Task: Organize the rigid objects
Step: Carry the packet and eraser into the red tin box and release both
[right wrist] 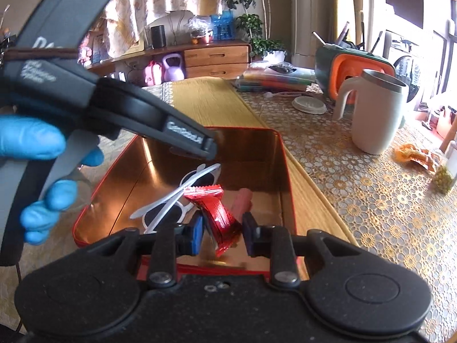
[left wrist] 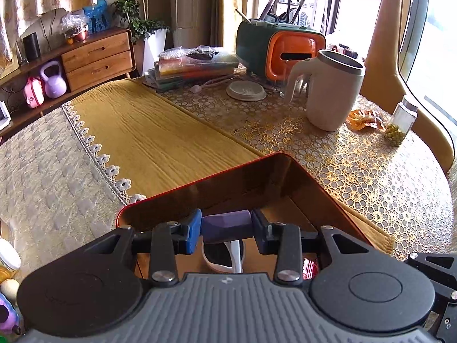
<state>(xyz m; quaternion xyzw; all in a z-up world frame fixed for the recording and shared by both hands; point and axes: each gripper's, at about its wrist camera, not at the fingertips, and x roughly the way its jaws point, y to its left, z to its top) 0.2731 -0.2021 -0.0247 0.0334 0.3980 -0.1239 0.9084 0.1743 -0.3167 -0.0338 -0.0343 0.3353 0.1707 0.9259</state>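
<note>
Left gripper is clamped on a purple block, jaws partly closed, blue pad on one end, dark pad on the other. The block's long axis runs straight across the gap, left-right in the frame. It hangs over the open red tin, lower centre of the left wrist view, with white sunglasses directly below in the tin.

Right gripper sits low centre in its own view, jaws narrow. A red foil packet shows between the pads, but I can't tell if they press on it or if it just lies in the tin behind them (packet runs diagonally, upper left to lower right). A pinkish piece lies beside it.

Key relation: the block is already above the tin's interior, so my read is the next move is a short descent and release. The left hand, blue-gloved, is the nearer one. Risk: landing on the sunglasses.
</note>
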